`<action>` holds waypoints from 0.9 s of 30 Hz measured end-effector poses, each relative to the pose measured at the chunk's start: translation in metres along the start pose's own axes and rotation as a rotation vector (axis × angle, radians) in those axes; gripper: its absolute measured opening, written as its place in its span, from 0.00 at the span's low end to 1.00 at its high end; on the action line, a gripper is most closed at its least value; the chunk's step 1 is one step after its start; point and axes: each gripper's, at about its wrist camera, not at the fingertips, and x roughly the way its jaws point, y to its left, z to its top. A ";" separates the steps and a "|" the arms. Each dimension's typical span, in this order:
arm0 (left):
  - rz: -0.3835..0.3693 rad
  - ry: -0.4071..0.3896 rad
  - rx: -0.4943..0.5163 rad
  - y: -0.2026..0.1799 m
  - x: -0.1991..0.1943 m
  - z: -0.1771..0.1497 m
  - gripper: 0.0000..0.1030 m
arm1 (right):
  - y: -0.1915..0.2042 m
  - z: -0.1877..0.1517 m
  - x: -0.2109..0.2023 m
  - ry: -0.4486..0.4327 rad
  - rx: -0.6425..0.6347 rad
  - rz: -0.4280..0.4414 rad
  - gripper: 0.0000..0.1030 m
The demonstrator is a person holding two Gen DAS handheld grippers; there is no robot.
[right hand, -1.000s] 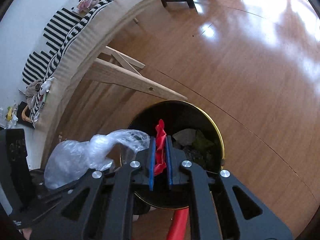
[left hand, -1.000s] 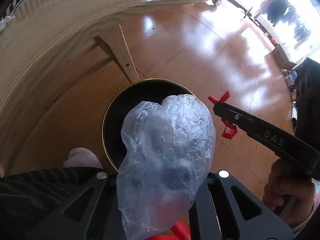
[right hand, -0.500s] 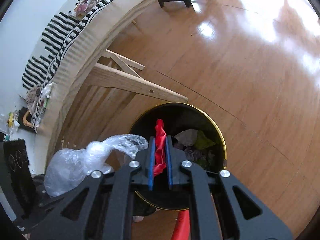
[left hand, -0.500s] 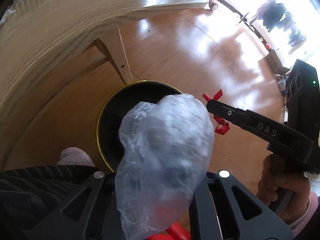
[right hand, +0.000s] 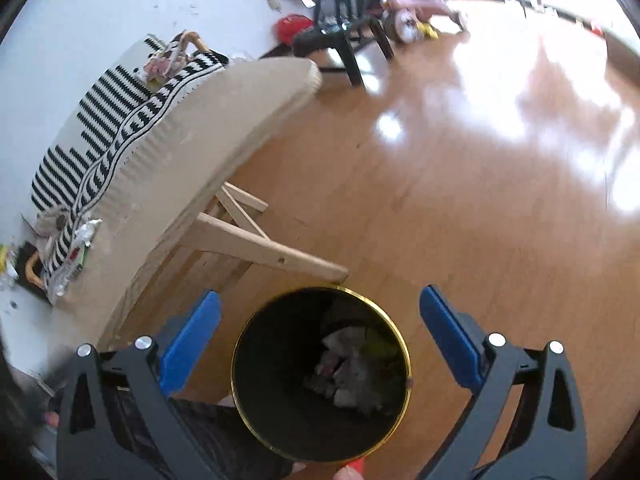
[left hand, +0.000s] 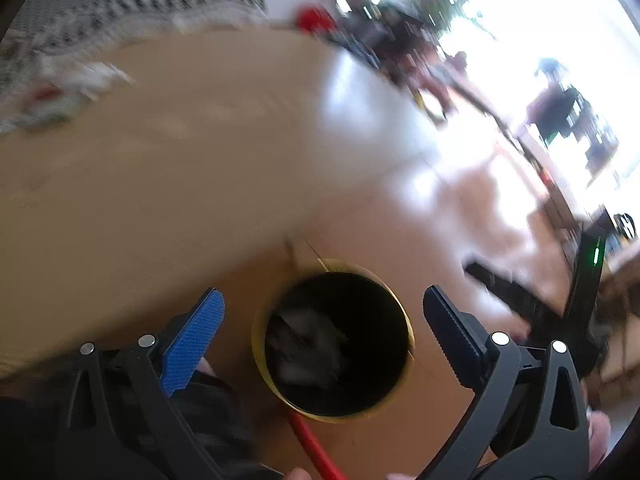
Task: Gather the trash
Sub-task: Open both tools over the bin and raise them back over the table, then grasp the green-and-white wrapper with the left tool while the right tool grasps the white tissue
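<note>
**Both claws apart over the bin**

The left claw (left hand: 324, 320) and the right claw (right hand: 320, 320) each hang above the bin (right hand: 402, 344), jaws opening wide with nothing between the pads. Through each gap the camera looks straight down into the bin's dark mouth.

The floor (right hand: 460, 200), glossy wood with strong window glare, fills most of the right wrist view. A pale wooden worktop (right hand: 224, 128) comes next, beside the bin, its slanted leg (right hand: 272, 252) ending near the bin's far rim. A black-and-white striped cloth (right hand: 100, 148) lies along the worktop's far edge, with scraps of wrapper (right hand: 76, 248) on it near its left end. A dark chair (right hand: 344, 24) and a pink ride-on toy (right hand: 412, 8) stand well apart against the wall.

The bin is black with a gold rim and stands on the floor. Trash (right hand: 344, 372) lies at its bottom: pale crumpled pieces and something yellowish-green, too dim to name. A red strip (left hand: 316, 448) touches the bin's near rim in the left wrist view.

The left wrist view is badly blurred. The other claw's dark body (left hand: 532, 308) shows at right as a smear. A hand is cut off at the lower edge.
</note>
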 end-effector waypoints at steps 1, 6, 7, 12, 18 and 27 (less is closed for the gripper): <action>0.024 -0.041 -0.022 0.013 -0.012 0.006 0.94 | 0.008 0.001 0.001 -0.002 -0.021 0.008 0.93; 0.159 -0.109 -0.119 0.102 -0.055 0.030 0.94 | 0.068 0.005 0.013 -0.004 -0.160 0.048 0.93; 0.190 -0.112 -0.142 0.127 -0.063 0.031 0.94 | 0.078 0.004 0.014 -0.005 -0.188 0.054 0.93; 0.344 -0.121 -0.226 0.223 -0.091 0.037 0.94 | 0.148 0.010 0.033 0.014 -0.341 0.120 0.93; 0.465 -0.066 -0.190 0.309 -0.114 0.066 0.94 | 0.247 0.031 0.070 0.048 -0.500 0.221 0.93; 0.448 0.012 -0.136 0.377 -0.089 0.120 0.94 | 0.407 0.061 0.142 0.073 -0.742 0.279 0.93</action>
